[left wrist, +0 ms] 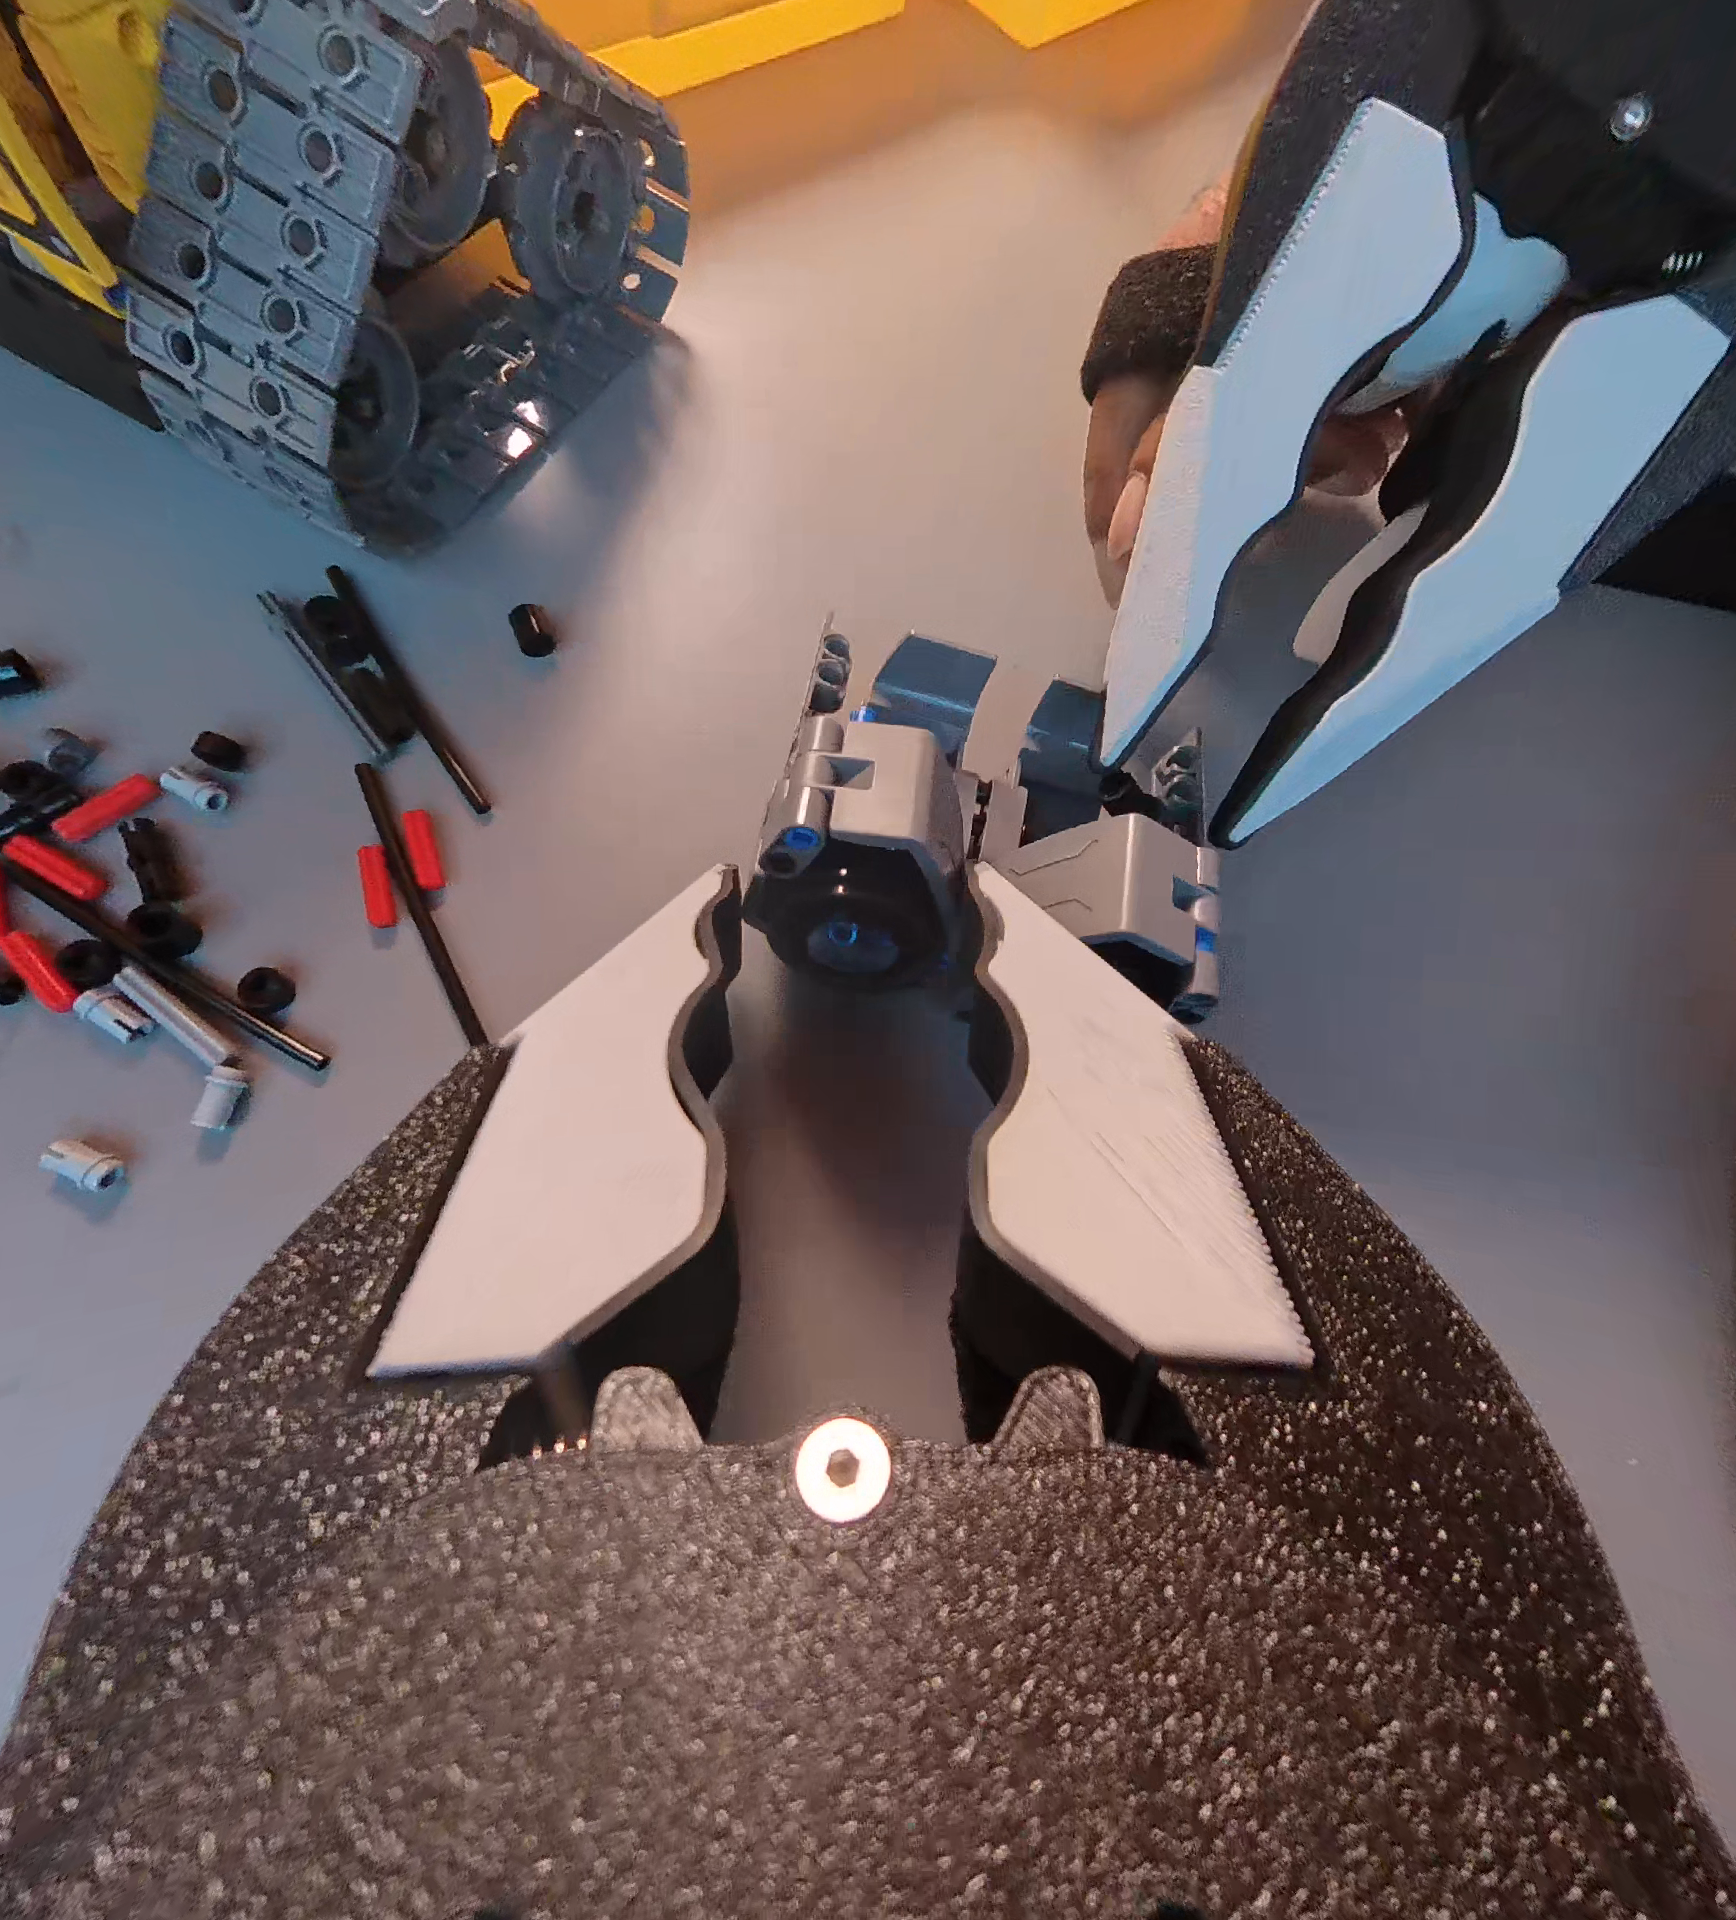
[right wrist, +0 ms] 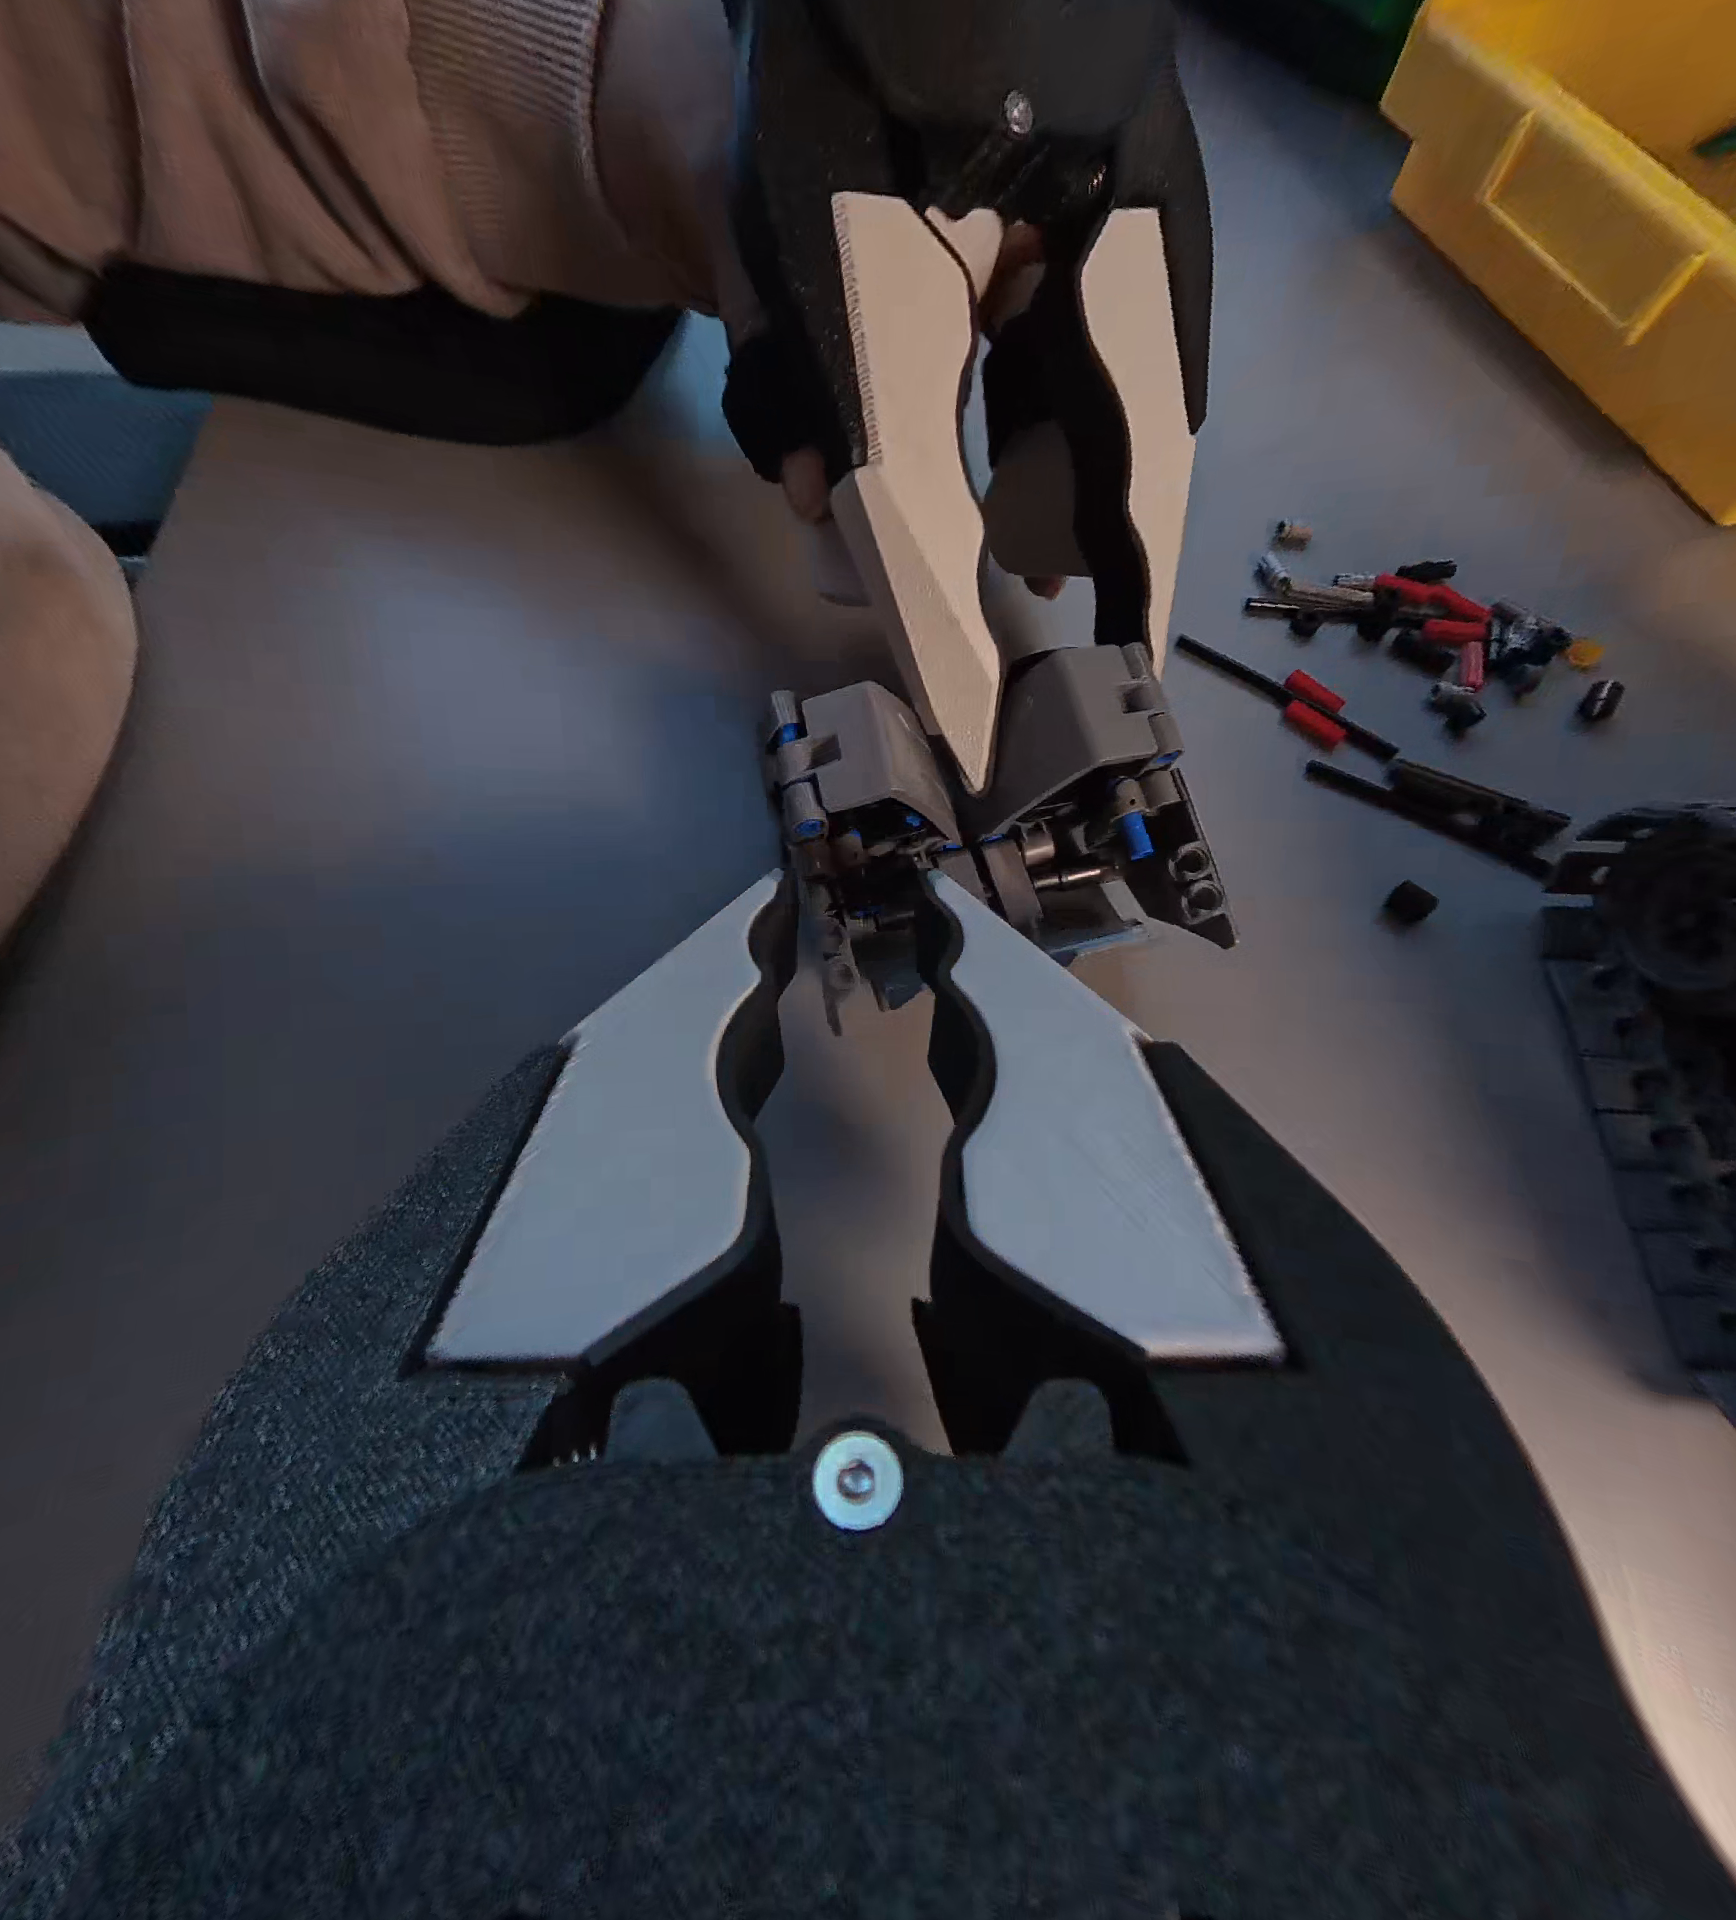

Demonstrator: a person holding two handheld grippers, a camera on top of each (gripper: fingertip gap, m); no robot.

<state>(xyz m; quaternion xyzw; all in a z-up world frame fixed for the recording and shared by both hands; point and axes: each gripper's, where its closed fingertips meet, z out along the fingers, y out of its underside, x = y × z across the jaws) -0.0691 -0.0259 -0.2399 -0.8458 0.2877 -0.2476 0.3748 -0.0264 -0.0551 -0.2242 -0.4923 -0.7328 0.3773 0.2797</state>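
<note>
1. Left gripper [left wrist: 856, 904]: fingers clamping on one barrel-shaped section of the grey brick assembly [left wrist: 864, 831], which is sitting between the tips.
2. Right gripper [right wrist: 859, 883]: fingers closing on a thin dark part at the assembly's opposite end.
3. Loose red and black pins [left wrist: 64, 894]: lying well left of the left gripper.
4. Tracked yellow model [left wrist: 251, 239]: standing beyond the pins.
5. Yellow bin [right wrist: 1612, 260]: sitting far right of the right gripper.
</note>
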